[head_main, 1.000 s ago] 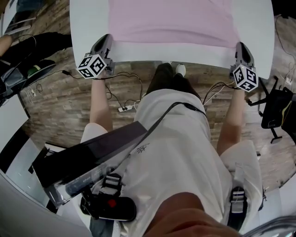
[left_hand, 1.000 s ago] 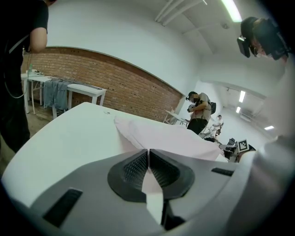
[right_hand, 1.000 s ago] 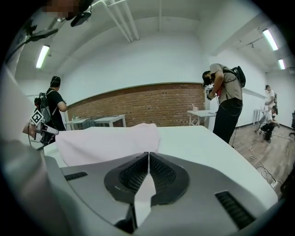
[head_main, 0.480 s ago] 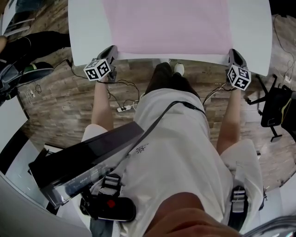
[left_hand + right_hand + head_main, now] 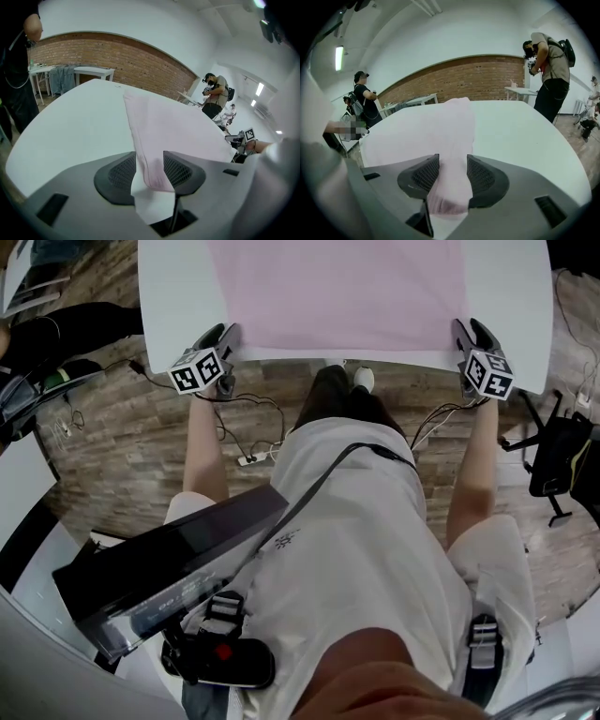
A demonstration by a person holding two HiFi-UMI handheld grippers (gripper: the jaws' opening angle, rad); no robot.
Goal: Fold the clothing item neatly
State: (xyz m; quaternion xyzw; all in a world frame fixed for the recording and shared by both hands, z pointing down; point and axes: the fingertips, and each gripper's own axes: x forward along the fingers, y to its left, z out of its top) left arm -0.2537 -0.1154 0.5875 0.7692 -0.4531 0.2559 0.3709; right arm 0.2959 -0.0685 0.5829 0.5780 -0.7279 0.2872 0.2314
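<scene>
The right gripper has just been opening its jaws; they stand apart, with the near edge of the pink garment lying loose between them. The garment lies spread over the white counter. Beyond the garment runs a brick wall. One person stands to the garment's right and another to its left.

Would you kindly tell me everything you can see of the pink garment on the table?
The pink garment is pale, thin, soft-looking cloth, lying flat and smooth on the white table. Its straight near edge runs close to the table's near edge. Its two near corners lie between the jaws of the left gripper and right gripper. Both pairs of jaws have just been opening and now stand apart, not pressing it. A seam seems to run along its left side.
</scene>
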